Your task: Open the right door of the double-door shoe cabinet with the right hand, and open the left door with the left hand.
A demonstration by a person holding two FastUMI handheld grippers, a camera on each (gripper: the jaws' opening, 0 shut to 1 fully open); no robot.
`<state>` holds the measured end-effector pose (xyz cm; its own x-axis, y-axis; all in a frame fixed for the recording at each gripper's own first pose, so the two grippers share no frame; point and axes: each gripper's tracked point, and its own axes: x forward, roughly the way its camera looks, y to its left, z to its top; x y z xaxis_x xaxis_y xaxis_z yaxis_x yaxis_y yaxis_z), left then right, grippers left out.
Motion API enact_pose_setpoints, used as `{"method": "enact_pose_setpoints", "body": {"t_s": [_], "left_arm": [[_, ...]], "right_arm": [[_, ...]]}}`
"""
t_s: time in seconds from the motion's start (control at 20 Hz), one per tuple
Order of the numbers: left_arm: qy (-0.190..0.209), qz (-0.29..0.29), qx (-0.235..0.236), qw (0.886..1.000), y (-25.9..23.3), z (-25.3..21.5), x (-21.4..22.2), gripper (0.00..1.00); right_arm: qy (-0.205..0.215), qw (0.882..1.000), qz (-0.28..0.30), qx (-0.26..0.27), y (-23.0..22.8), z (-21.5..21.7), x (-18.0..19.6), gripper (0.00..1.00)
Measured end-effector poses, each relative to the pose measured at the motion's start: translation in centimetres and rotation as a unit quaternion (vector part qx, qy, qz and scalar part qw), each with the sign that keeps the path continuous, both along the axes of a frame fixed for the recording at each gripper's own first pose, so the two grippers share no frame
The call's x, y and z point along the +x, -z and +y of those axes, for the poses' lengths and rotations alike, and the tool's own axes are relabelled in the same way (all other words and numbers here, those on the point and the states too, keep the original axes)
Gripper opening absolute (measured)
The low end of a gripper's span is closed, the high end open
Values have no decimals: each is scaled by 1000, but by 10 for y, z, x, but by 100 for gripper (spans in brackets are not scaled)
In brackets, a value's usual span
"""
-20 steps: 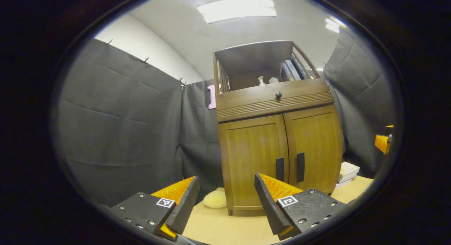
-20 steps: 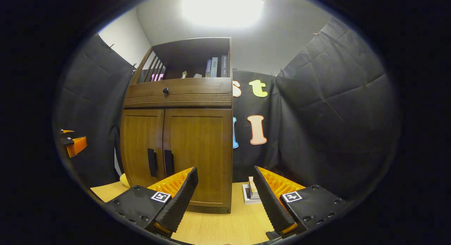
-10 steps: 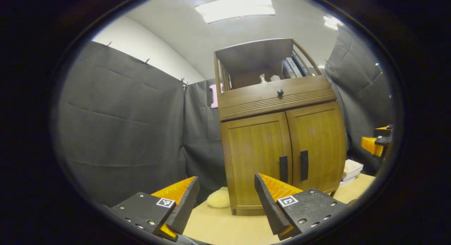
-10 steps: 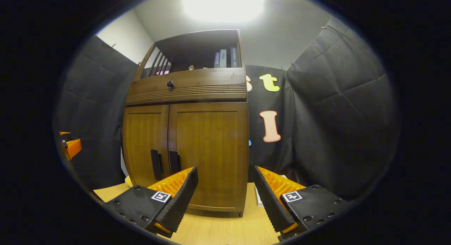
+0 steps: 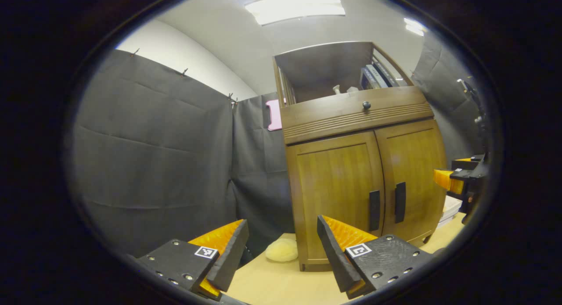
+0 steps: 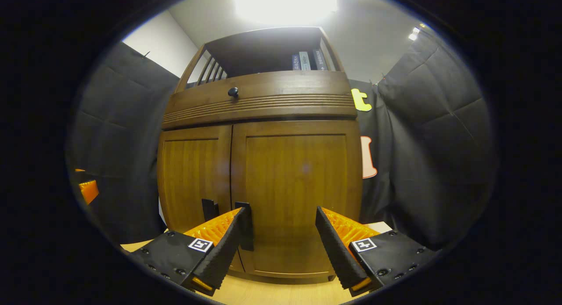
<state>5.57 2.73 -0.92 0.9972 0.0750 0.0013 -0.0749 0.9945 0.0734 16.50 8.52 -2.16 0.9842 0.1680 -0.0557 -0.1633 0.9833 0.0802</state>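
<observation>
A: Left hand-held gripper [image 5: 281, 256] spread, empty; cabinet [image 5: 364, 164] on bench [image 5: 272, 283], doors shut, left handle [image 5: 374, 204] well off.

B: Right hand-held gripper [image 6: 281, 248] spread beside right handle [image 6: 246, 226]. Approach step; next, pinch it, pull.

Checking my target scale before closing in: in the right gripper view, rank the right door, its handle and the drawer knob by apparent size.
1. Right door, by far the largest.
2. Right door handle, partly hidden by a finger.
3. Drawer knob, smallest, though it sits farther up, so nearness may exaggerate this.
</observation>
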Motion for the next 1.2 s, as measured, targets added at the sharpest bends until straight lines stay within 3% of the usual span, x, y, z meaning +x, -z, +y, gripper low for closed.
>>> {"method": "enact_pose_setpoints", "body": {"t_s": [0.3,0.85,1.1,1.15,1.2], "left_arm": [[-16,9,2,1000,11,33,17,92],[-20,28,3,999,37,49,53,90],[-12,34,2,999,41,48,63,89],[-10,35,3,999,42,48,65,88],[-8,36,4,999,43,47,67,88]], "right_arm": [[-9,1000,12,-5,21,35,36,99],[-3,998,67,-1,68,69,82,99],[-9,995,100,10,90,78,89,73],[-13,994,112,13,93,81,90,73],[-21,993,117,24,93,85,88,63]]}}
